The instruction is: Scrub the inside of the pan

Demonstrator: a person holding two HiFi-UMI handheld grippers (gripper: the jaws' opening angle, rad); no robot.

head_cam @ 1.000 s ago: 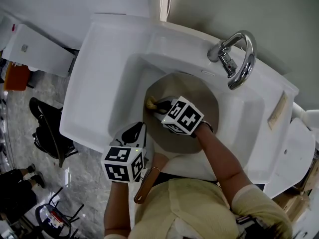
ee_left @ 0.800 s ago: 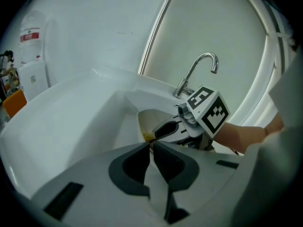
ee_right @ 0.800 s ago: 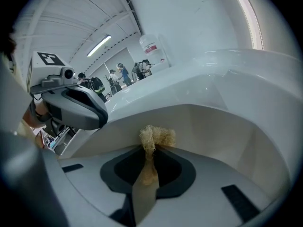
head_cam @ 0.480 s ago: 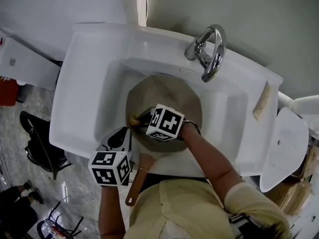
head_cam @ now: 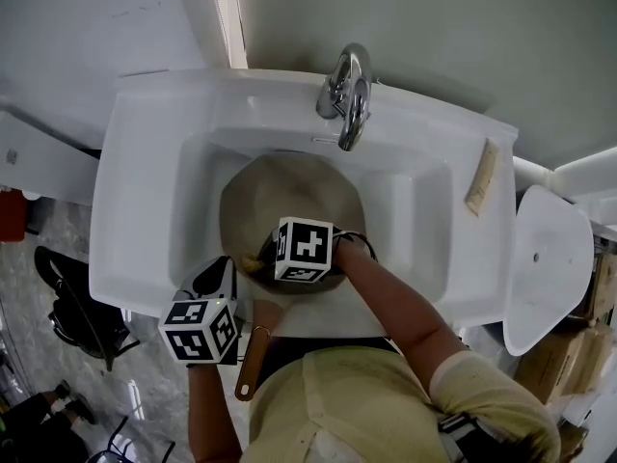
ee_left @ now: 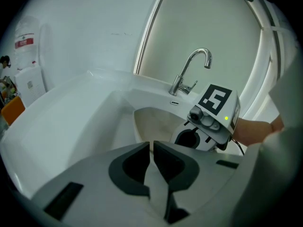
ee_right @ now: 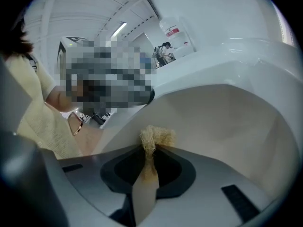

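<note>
Pan (head_cam: 289, 193) lies in the sink (head_cam: 135, 177), your right gripper (head_cam: 256, 258) clenched on a yellow scrub pad (ee_right: 157, 135) at its near-left wall, your left gripper (ee_left: 151, 146) closed and empty beside the wooden handle (head_cam: 253, 360), the pan's far half open under the faucet (head_cam: 347, 95).

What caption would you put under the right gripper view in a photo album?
The right gripper pinches a yellow scrubbing pad at the pale inner wall of the pan.
</note>
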